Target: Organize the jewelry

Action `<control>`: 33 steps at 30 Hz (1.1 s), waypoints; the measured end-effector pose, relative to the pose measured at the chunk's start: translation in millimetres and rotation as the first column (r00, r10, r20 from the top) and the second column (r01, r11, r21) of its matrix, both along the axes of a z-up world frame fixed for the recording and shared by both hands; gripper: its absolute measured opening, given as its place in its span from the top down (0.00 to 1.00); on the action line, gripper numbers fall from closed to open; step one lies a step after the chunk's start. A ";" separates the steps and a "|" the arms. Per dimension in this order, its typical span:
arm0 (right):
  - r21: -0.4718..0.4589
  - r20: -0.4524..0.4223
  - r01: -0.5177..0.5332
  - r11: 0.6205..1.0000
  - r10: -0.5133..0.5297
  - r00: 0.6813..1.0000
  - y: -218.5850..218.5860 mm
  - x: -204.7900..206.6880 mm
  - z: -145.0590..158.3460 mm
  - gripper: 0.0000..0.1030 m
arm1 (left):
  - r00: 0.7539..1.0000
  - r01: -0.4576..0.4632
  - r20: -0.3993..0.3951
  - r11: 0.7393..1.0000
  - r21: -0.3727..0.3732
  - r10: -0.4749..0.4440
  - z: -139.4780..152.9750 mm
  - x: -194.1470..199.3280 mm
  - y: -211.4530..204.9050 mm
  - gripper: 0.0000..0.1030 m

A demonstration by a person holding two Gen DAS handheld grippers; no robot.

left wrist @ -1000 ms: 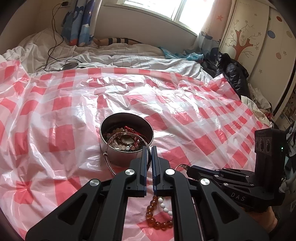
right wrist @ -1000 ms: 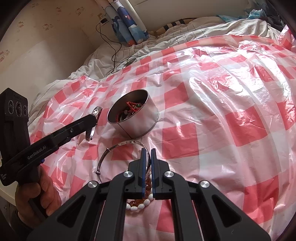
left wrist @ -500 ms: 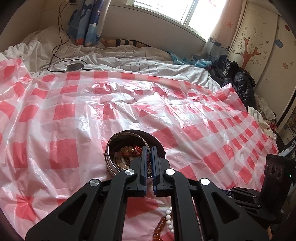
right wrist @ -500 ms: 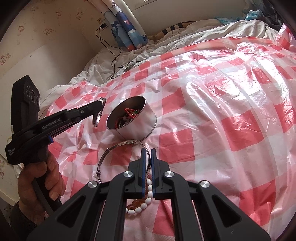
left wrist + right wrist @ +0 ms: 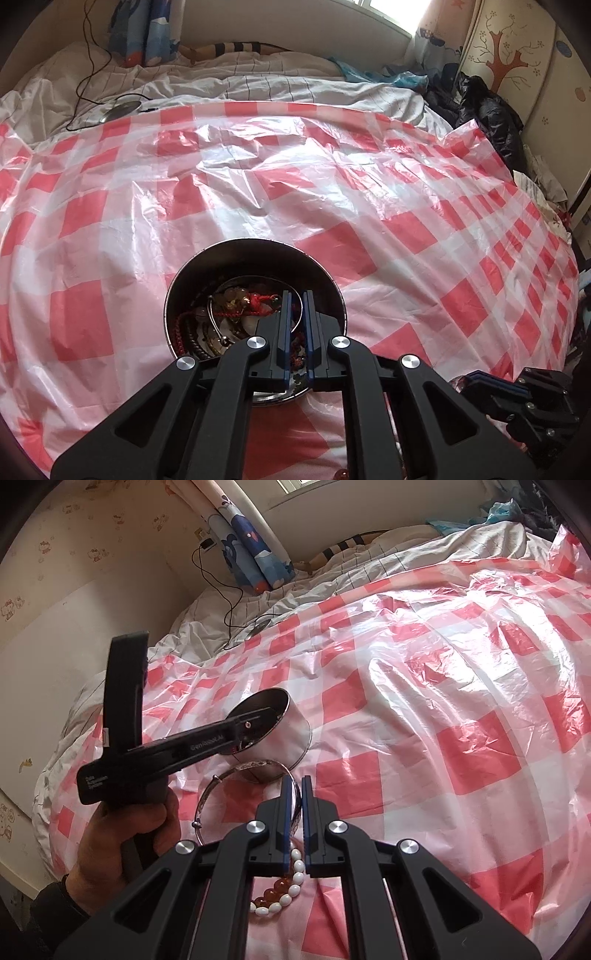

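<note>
A round metal tin (image 5: 255, 258) (image 5: 291, 734) sits on the red-checked plastic sheet (image 5: 332, 192), holding beads, red cord and a silver bangle (image 5: 218, 321). My left gripper (image 5: 296, 295) hangs over the tin's mouth, jaws slightly apart, nothing between them; it also shows in the right wrist view (image 5: 273, 716), tips inside the tin. My right gripper (image 5: 294, 781) is nearly closed and empty, low over a silver bangle (image 5: 210, 794) lying in front of the tin. An amber bead bracelet (image 5: 271, 890) and a white bead bracelet (image 5: 291, 890) lie under its fingers.
The sheet covers a bed with white bedding (image 5: 258, 81). A black cable and charger (image 5: 122, 107) lie at the far left. Dark clothes (image 5: 491, 122) pile at the far right by a wardrobe (image 5: 524, 55). A blue curtain (image 5: 255, 546) hangs by the wall.
My left gripper carried a silver bangle from beside the tin to over it and let it go; the bangle now lies inside. My right gripper stayed low over the other bangle.
</note>
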State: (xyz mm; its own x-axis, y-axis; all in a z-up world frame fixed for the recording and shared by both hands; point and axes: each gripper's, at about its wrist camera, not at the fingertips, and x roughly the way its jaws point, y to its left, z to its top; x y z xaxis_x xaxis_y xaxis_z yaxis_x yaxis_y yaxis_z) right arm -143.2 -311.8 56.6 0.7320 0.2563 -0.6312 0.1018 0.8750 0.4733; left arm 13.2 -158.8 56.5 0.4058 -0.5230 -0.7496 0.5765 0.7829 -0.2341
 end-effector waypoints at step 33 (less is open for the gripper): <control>-0.300 -0.019 -0.079 0.951 0.077 0.997 33.4 50.0 15.5 0.51 | 0.979 -0.203 -0.080 0.947 -0.249 0.189 57.4 -4.7 114.3 0.43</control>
State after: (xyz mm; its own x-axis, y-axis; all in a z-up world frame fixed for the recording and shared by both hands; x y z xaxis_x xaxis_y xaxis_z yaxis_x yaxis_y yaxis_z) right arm -93.1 -278.3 72.1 0.7123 0.1104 -0.6931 0.0301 0.9818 0.1873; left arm 8.5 -44.5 113.9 0.4816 -0.6135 -0.6259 0.3985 0.7893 -0.4671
